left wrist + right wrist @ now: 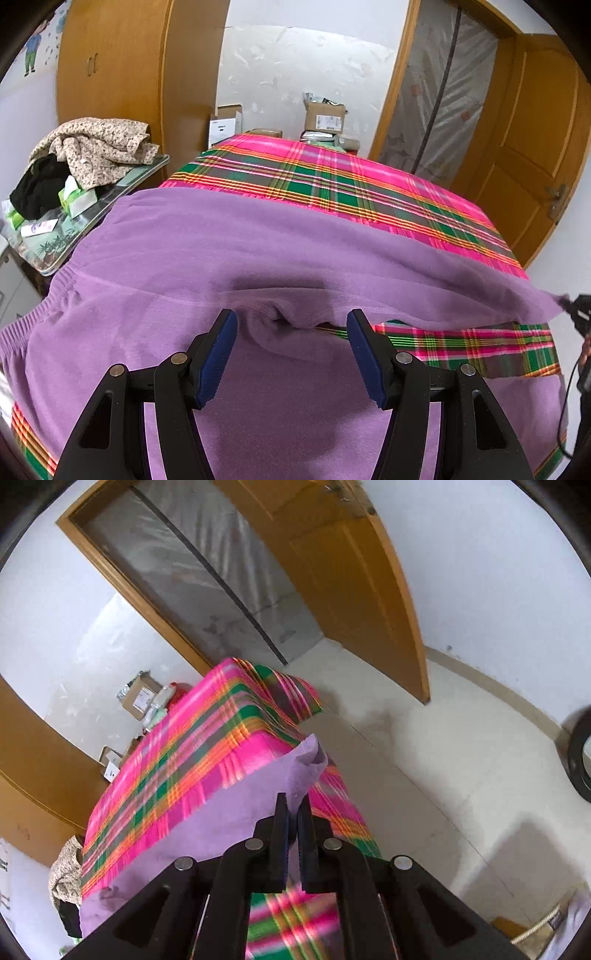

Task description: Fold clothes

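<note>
With the right gripper [292, 812] clamped on the soft purple fleece garment's [258, 236] corner, the wide-open left gripper [291, 325] should pinch the fold before lifting.

White walls [303, 62], scuffed in places. Pale floor [443, 760], evenly daylit. Open wooden door [354, 590] beside a doorway sealed with plastic sheeting [439, 110]. Wooden wardrobe [122, 62] at left. Cardboard boxes [325, 116] stacked against the far wall. Side tray [55, 254] heaped with crumpled clothes [99, 147]. Plaid cloth [332, 181] over the bed.
</note>
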### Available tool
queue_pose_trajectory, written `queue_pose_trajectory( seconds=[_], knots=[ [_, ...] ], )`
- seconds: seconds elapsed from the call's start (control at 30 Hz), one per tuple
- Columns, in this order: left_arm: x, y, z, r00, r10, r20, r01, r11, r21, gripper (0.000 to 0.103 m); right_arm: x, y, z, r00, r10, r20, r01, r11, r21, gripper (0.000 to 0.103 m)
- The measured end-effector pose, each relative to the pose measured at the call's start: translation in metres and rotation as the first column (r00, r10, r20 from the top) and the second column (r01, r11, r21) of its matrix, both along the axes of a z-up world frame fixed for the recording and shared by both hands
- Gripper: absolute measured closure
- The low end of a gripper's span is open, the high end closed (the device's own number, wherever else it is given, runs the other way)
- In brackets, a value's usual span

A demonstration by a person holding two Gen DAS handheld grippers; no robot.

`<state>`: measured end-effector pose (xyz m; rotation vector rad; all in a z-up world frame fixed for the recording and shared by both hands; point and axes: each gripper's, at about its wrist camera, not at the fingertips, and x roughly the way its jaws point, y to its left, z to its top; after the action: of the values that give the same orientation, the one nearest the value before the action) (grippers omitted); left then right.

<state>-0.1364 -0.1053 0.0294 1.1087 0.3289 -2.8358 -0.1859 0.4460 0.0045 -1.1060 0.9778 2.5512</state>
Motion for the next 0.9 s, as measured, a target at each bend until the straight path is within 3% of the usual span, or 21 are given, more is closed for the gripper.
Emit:
queue_pose_trajectory(
  seconds=[0.13, 0.2, 0.27, 0.37, 0.47, 0.57, 0.7, 0.9],
  knots=[
    [0.003, -0.001, 0.005, 1.0, 0.001, -0.012, -0.001, 1.0, -0.009, 0.039, 0.01, 0.004, -0.004, 0.999, -0.034, 0.027, 0.033, 0.999, 0.022, 0.088],
    [0.006, -0.003, 0.009, 1.0, 0.004, -0.019, -0.005, 1.0, -0.015, 0.039, 0.016, 0.009, 0.001, 0.998, -0.068, 0.013, 0.067, 0.997, 0.042, 0.079],
    [0.008, -0.006, 0.011, 1.0, 0.012, -0.025, -0.013, 1.0, -0.02, 0.039, 0.021, 0.013, 0.008, 0.996, -0.091, -0.011, 0.091, 0.994, 0.058, 0.077],
    [0.01, -0.01, 0.014, 0.999, 0.021, -0.033, -0.022, 0.999, -0.024, 0.039, 0.02, -0.001, 0.027, 0.995, -0.015, -0.101, 0.023, 0.997, 0.078, 0.077],
    [0.006, -0.012, 0.018, 0.999, 0.015, -0.038, -0.016, 1.0, -0.027, 0.039, 0.008, -0.04, 0.046, 0.97, 0.173, -0.168, -0.145, 0.975, 0.17, 0.074],
    [-0.004, -0.01, 0.022, 0.999, -0.012, -0.045, 0.011, 0.999, -0.042, 0.039, -0.009, -0.085, 0.06, 0.908, 0.382, -0.172, -0.326, 0.902, 0.282, 0.067],
    [-0.02, -0.002, 0.018, 0.997, -0.069, -0.031, 0.067, 0.996, -0.051, 0.039, -0.035, -0.142, 0.062, 0.776, 0.62, -0.116, -0.549, 0.754, 0.361, 0.067],
    [-0.043, 0.015, -0.002, 0.989, -0.141, 0.03, 0.143, 0.988, -0.058, 0.039, -0.09, -0.205, 0.038, 0.589, 0.807, 0.041, -0.743, 0.521, 0.42, 0.067]
  ],
)
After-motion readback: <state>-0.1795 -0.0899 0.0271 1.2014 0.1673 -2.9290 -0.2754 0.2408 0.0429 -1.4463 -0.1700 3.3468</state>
